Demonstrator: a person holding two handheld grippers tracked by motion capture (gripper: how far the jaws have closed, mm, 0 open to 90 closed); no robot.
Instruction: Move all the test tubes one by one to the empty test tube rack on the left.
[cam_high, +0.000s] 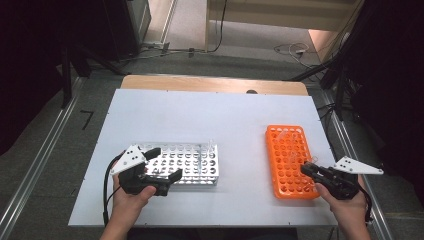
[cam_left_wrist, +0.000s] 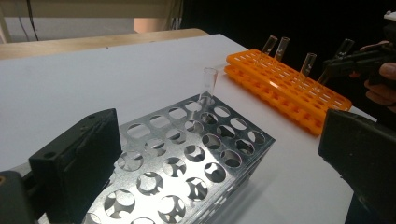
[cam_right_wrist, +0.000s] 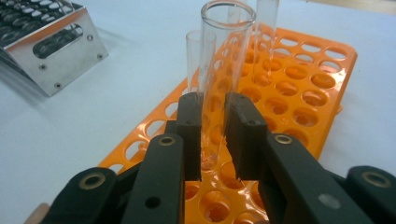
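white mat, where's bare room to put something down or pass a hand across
The white mat is bare across its far half and in the strip between the metal rack and the orange rack. It is crowded at the near corners, where the left hand-held gripper and right hand-held gripper work.

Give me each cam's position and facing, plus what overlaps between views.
High view: above the person's table edge, looking forward and down; both forearms, left gripper, right gripper.
Left gripper view: rides the left gripper, over the metal rack toward the orange rack; own open jaws at the picture's sides, the other hand far right.
Right gripper view: rides the right gripper, low over the orange rack; own jaws shut on a glass test tube.
Shared: both racks appear in all three.
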